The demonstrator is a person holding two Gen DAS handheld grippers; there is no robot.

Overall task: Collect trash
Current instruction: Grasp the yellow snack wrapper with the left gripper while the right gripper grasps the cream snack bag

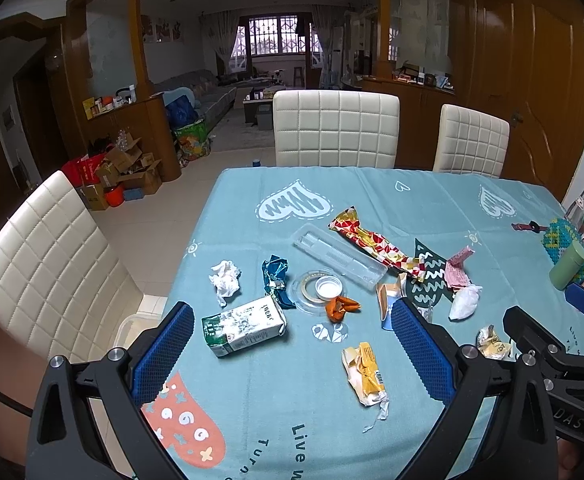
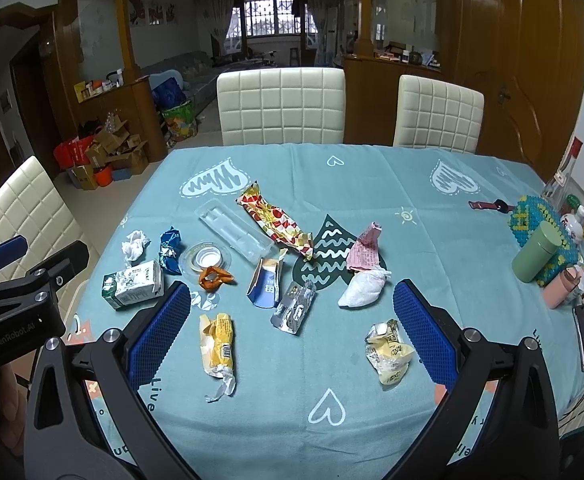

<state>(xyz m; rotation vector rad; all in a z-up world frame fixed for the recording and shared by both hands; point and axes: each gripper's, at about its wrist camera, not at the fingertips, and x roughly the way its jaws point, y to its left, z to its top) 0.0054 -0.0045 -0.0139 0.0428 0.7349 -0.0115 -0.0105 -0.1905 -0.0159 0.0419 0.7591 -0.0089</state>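
Observation:
Trash is strewn over the blue tablecloth (image 2: 372, 420). A crushed milk carton (image 1: 244, 326) lies near my left gripper (image 1: 292, 334), which is open and empty above the table. A yellow wrapper (image 1: 364, 372), an orange wrapper (image 1: 340, 307), a blue foil (image 1: 277, 278) and a white tissue (image 1: 225, 280) lie around it. My right gripper (image 2: 292, 312) is open and empty. Between its fingers lie a yellow wrapper (image 2: 217, 344), a blister pack (image 2: 294, 312) and a crumpled pale wrapper (image 2: 388, 354). A long red-gold wrapper (image 2: 276, 222) and a white bag (image 2: 362, 290) lie further back.
Two white chairs (image 2: 282, 106) stand at the far edge and one (image 1: 40, 264) at the left. A green cylinder (image 2: 536, 254), a beaded object (image 2: 532, 216), bottles and a pink cup (image 2: 560, 290) crowd the right edge. A clear tray (image 2: 234, 230) and tape roll (image 2: 196, 258) lie mid-table.

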